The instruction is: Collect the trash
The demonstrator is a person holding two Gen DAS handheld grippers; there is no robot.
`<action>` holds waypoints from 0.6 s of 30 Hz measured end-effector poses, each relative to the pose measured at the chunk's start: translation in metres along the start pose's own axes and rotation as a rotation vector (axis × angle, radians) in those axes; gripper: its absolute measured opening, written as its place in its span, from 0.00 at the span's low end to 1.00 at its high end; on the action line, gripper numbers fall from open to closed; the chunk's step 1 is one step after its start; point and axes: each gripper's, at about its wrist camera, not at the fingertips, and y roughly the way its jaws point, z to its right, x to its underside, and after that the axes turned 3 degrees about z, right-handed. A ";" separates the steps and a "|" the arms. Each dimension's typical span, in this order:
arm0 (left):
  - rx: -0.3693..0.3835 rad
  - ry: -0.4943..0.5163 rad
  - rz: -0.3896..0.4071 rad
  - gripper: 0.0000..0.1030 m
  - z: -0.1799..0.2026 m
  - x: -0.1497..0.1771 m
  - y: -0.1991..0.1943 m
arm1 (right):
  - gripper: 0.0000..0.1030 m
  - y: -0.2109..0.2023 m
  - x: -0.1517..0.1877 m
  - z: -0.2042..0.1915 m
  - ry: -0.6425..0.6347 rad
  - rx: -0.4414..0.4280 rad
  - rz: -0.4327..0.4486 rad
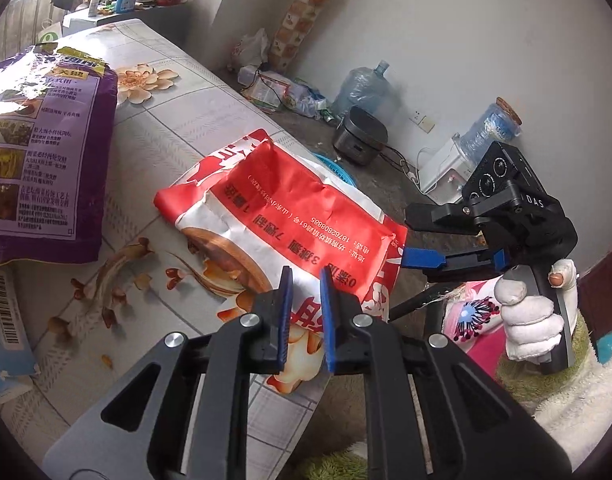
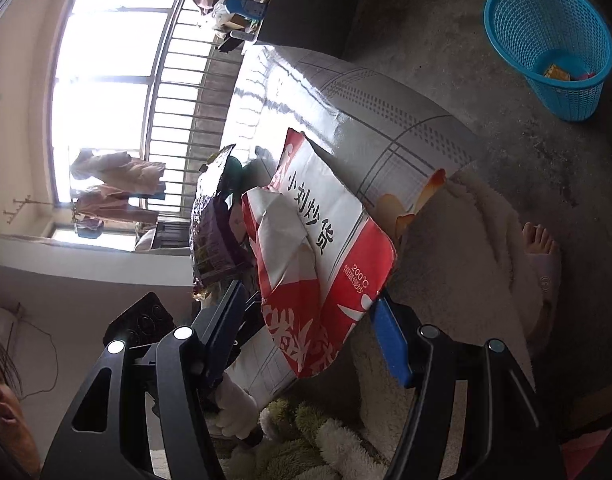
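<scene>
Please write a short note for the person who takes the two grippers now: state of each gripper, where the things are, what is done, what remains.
Left gripper: nearly shut over the near edge of the red and white bag; a firm grip is not certain.
Right gripper: open, the bag's corner between its fingers.
Bag lies on the table, beside the purple bag.
Blue basket stands on the floor, some scraps inside.
Left: secure the bag, carry it to the basket.

Floral-clothed table [image 1: 178,128] bearing red-and-white paper bag [image 1: 306,216], purple packet [image 1: 42,152].
</scene>
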 end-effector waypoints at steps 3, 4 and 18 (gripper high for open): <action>-0.005 0.020 0.000 0.11 0.005 -0.001 0.002 | 0.60 -0.003 0.004 -0.020 -0.107 0.000 0.016; -0.004 0.021 0.000 0.11 0.005 -0.001 0.003 | 0.60 -0.003 0.005 -0.025 -0.139 0.008 0.026; 0.022 -0.008 0.013 0.11 -0.005 0.003 -0.003 | 0.34 0.028 0.005 -0.030 -0.187 0.057 0.041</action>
